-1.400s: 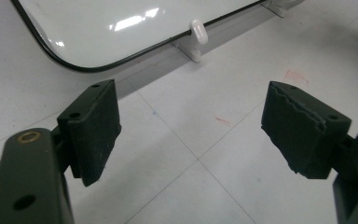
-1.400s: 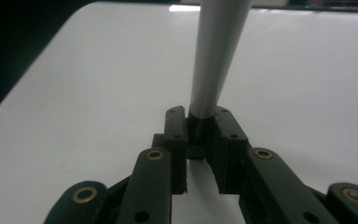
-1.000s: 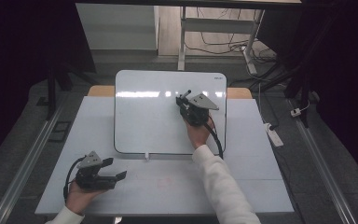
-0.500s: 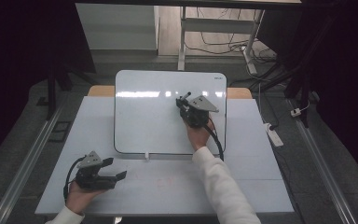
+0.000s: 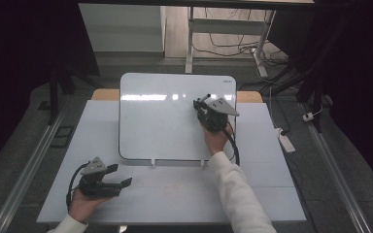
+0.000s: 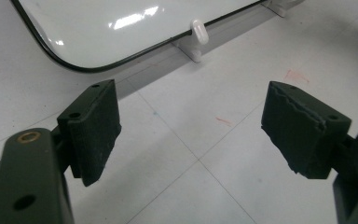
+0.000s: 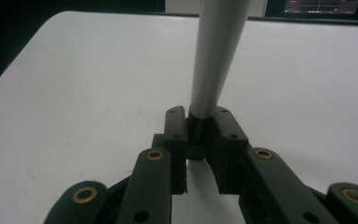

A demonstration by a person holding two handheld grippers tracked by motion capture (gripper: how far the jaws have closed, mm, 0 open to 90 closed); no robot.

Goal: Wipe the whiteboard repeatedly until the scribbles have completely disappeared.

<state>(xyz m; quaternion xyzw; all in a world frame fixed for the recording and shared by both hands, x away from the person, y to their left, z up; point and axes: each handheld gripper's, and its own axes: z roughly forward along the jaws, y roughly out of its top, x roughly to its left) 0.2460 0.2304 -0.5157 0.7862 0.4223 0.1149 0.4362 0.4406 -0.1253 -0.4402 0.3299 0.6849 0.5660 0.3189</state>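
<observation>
Overhead lamps glare in a streak on the glossy whiteboard (image 5: 175,97); the surroundings sink into darkness. The marker (image 7: 216,56) looks blurred up close, and shadows stay soft.

Whiteboard (image 5: 165,121): smooth, glossy white surface showing bright reflections, edged by a thin dark rim; small white plastic clips (image 6: 199,31) at its near edge. Table (image 5: 184,194): matt, pale grey top with fine seam lines and faint red smudges just in front of the whiteboard. Left gripper (image 6: 191,126): matt black rubbery pads, rough and chipped at the edges, on dull dark arms with brass-coloured rivets. Right gripper (image 7: 199,122), over the whiteboard: same matt finish, clamped on a marker (image 7: 216,56) with a smooth, satin grey barrel.
</observation>
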